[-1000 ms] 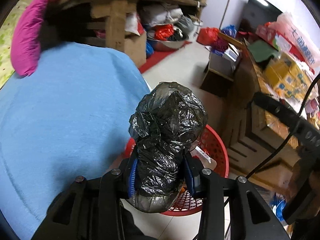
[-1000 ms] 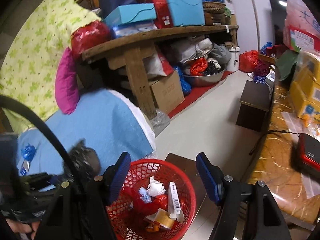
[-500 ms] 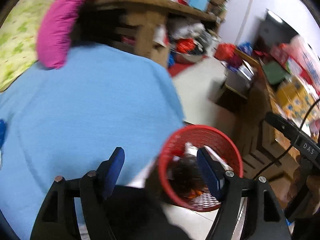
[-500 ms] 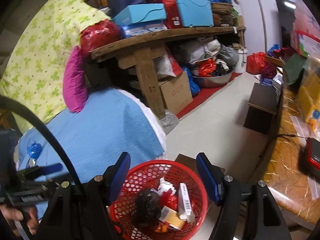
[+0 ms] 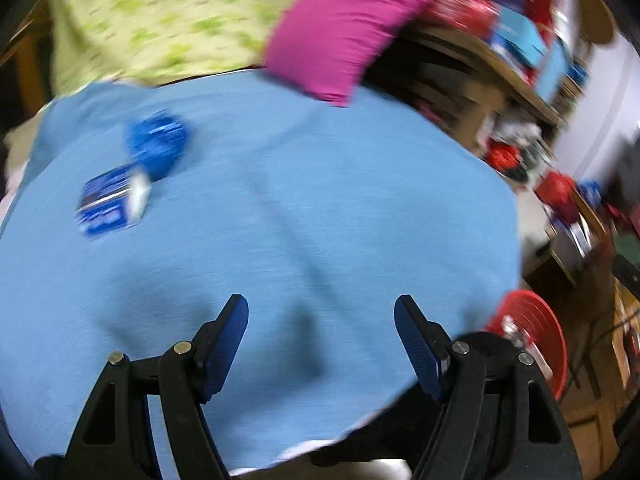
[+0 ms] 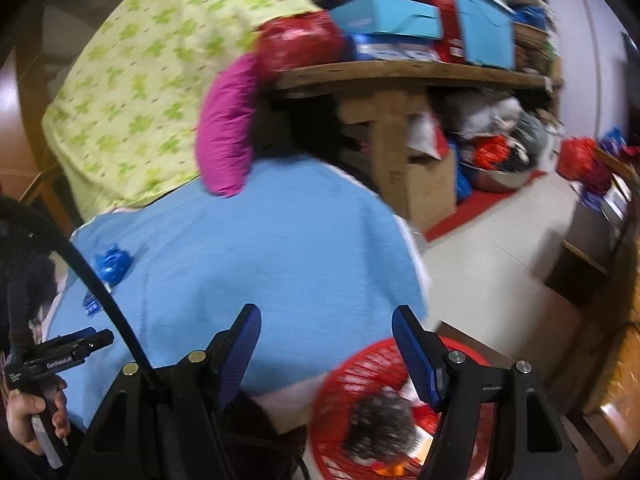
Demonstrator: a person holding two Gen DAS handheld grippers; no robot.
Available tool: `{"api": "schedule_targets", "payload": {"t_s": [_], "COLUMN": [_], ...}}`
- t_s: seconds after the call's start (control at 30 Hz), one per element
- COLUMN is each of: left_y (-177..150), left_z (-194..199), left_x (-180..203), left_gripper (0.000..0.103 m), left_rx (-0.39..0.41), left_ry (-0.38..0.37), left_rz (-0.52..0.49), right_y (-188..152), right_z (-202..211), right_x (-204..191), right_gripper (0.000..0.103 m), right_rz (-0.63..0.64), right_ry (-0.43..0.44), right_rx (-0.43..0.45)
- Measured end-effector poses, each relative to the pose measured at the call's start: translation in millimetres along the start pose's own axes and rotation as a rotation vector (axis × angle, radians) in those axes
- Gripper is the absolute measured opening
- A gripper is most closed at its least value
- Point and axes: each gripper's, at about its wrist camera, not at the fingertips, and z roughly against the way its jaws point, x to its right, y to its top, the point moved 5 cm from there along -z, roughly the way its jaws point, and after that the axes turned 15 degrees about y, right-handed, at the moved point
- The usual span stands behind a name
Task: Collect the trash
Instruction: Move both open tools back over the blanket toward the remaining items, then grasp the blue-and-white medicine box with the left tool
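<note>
Left gripper [image 5: 320, 344], jaws apart and empty, faces the blue crumpled wrapper [image 5: 157, 148] and blue packet [image 5: 112, 205] on the blue-covered bed [image 5: 320, 208]; next comes closing on one.

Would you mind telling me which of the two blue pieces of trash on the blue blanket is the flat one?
The flat blue packet, lying nearer the camera; the crumpled blue wrapper beyond it is bunched into a ball.
</note>
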Motion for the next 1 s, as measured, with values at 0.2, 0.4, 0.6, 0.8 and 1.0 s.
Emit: {"api": "schedule_targets", "payload": {"t_s": [0.2, 0.4, 0.6, 0.8, 1.0], "left_y": [1, 18, 47, 71, 75], "left_z": [-21, -44, -73, -98, -124], "left_x": [-95, -157, -166, -167, -180], "left_gripper": [0.076, 0.079, 0.08, 0.08, 0.08], "left_rx": [-0.015, 0.004, 0.029, 0.059, 0.03], "left_ry": [0.092, 0.152, 0.154, 0.16, 0.168], "left_rz": [0.171, 0.262, 0.227, 0.176, 0.223], "right_y": [9, 4, -4, -12, -8], "right_z": [-38, -70, -95, -112, -135], "right_x": [-67, -122, -155, -161, -169], "right_gripper": [0.072, 0.072, 0.072, 0.072, 0.072], "right_rz": [0.091, 0.162, 0.21, 0.229, 0.248], "right_ry": [0.104, 0.186, 0.227, 0.212, 0.193], "right_rx": [-0.048, -0.097, -0.148, -0.202, -0.239]}}
